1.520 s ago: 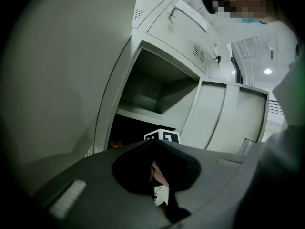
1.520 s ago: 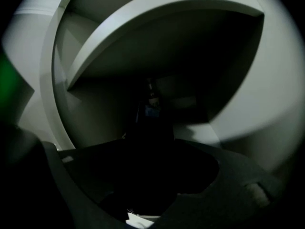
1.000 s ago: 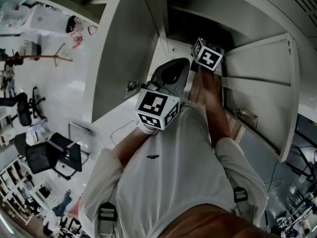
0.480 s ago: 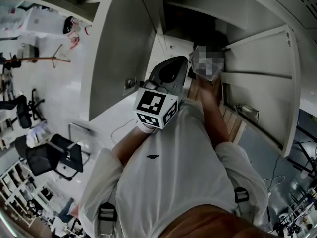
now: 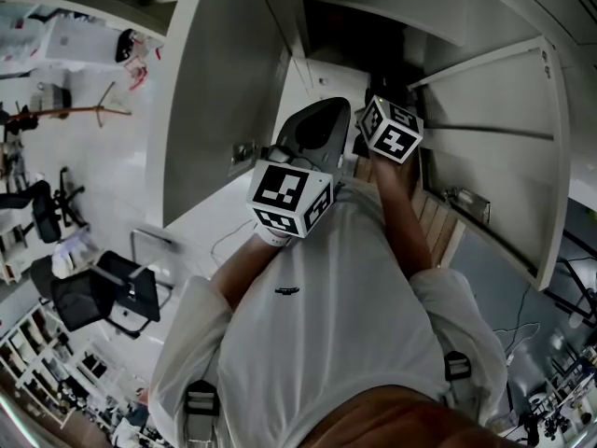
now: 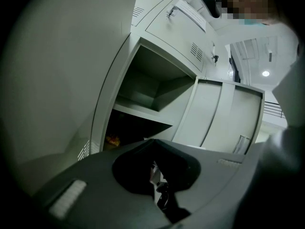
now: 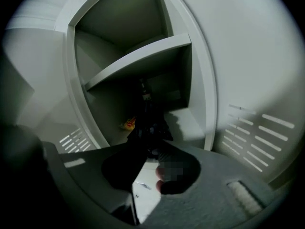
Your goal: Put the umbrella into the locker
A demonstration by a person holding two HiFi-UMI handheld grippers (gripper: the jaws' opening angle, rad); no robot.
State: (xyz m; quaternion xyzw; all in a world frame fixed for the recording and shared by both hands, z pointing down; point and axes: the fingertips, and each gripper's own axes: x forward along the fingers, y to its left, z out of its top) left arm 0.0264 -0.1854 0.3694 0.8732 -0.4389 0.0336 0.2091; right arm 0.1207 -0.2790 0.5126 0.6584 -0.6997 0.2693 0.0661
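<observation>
Right gripper view: jaws of our right gripper (image 7: 155,149) have just been closing, narrow and empty; the umbrella (image 7: 147,125) stands ahead inside the locker (image 7: 143,57), so we judge it stowed.

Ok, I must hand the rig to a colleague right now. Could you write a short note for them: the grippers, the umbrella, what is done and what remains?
Left gripper: jaws together, nothing in them, held in front of the locker.
Right gripper: jaws have just been closing and are now partly closed, with a light gap between them. I can see nothing gripped.
Umbrella: a dark shape standing in the compartment under the shelf, beside a small yellow thing.
Done: the umbrella looks placed inside.
Left: draw both grippers clear, then probably shut the open door.
</observation>
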